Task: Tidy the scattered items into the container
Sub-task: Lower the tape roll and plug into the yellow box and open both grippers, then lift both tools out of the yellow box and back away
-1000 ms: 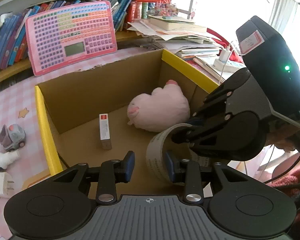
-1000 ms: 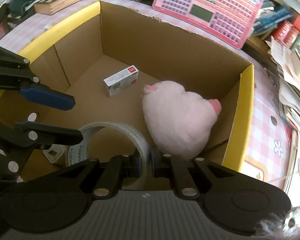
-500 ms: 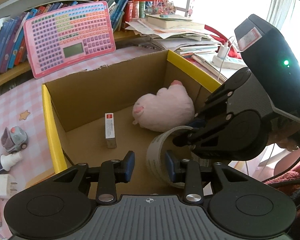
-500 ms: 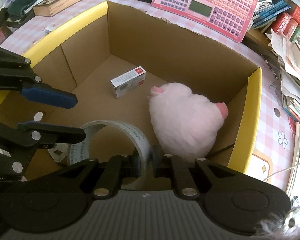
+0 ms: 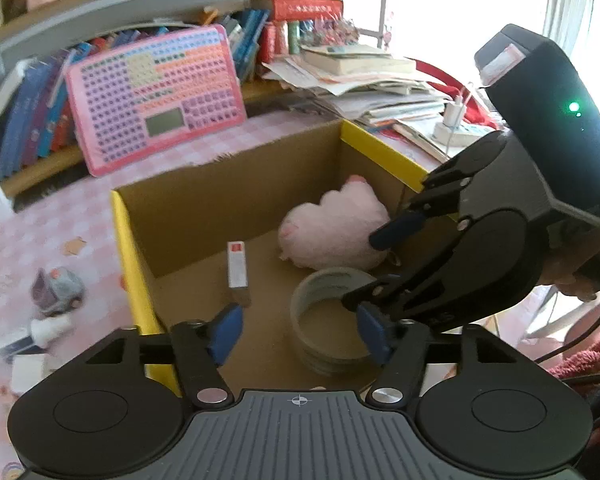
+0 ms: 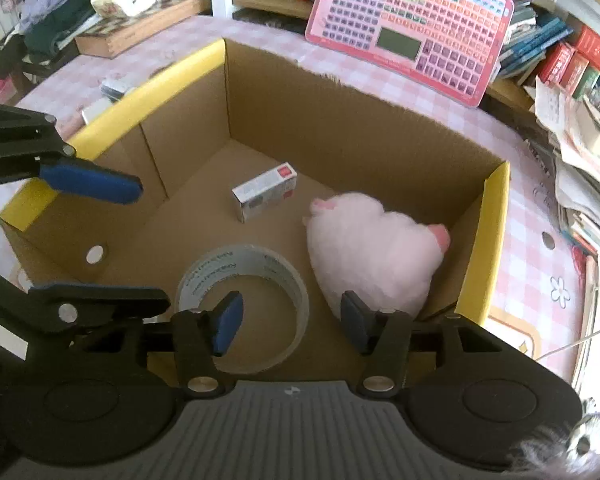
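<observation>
A cardboard box with yellow-taped rims (image 5: 124,236) (image 6: 494,216) holds a pink plush (image 5: 332,228) (image 6: 372,248), a small white-and-red carton (image 5: 237,268) (image 6: 266,194) and a roll of clear tape (image 5: 332,320) (image 6: 244,300) lying flat on its floor. My left gripper (image 5: 300,334) is open and empty above the near part of the box. My right gripper (image 6: 288,322) is open just above the tape roll and holds nothing. In the left wrist view the right gripper (image 5: 384,268) hangs over the tape. In the right wrist view the left gripper's fingers (image 6: 88,182) show at the left.
On the pink checked tablecloth left of the box lie a grey toy car (image 5: 58,290), a small white bottle (image 5: 40,330) and a white plug (image 5: 28,372). A pink keyboard toy (image 5: 152,98) (image 6: 412,28) leans against the bookshelf behind. Stacked papers (image 5: 372,84) lie at the right.
My right gripper has opened and let go of the tape roll, which now lies flat on the box floor. My left gripper has opened wider. Both have risen a little.
</observation>
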Action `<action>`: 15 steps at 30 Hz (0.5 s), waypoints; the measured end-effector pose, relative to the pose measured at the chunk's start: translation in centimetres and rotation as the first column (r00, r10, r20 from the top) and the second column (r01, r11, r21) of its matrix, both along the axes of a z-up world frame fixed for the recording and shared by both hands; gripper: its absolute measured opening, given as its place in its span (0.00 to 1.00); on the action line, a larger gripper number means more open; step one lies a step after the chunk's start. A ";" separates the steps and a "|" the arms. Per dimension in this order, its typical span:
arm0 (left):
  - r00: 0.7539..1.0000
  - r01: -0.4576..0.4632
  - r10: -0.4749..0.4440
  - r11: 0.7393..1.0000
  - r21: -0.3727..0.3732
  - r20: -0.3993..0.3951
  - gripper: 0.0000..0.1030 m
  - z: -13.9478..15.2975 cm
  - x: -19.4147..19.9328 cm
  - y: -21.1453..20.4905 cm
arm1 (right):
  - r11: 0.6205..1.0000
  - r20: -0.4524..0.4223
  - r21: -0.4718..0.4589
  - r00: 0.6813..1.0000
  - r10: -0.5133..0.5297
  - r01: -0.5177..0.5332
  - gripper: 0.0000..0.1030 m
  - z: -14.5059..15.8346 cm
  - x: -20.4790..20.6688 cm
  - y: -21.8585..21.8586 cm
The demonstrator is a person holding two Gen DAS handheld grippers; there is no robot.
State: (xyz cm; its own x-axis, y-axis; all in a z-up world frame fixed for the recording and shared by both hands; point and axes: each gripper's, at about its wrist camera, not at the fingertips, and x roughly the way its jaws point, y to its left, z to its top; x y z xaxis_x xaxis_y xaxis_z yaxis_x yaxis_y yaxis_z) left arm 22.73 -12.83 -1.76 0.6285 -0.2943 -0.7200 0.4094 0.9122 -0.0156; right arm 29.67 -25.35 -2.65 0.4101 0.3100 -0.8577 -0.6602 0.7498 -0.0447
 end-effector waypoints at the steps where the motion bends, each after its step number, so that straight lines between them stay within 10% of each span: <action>1: 1.000 -0.005 0.005 1.000 -0.002 0.008 0.71 0.2 -0.2 0.1 | 1.000 0.007 0.009 1.000 0.000 0.000 0.55 0.2 -0.1 -0.1; 5: 0.999 -0.026 0.027 0.999 -0.030 0.034 0.75 1.2 -1.0 0.8 | 0.999 0.048 0.031 0.998 -0.031 0.029 0.72 1.1 -0.7 -1.0; 15: 0.993 -0.022 0.027 0.999 -0.050 0.118 0.80 2.8 -3.5 2.2 | 0.980 0.102 0.095 0.978 -0.183 0.173 0.75 3.2 -3.1 -3.1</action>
State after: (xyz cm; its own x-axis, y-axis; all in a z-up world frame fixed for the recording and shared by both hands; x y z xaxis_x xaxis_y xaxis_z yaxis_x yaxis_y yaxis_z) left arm 19.25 -10.66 1.08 0.7161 -0.3106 -0.6251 0.3886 0.9213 -0.0127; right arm 26.54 -28.46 0.56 0.5555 0.2932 -0.7781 -0.5104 0.8590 -0.0407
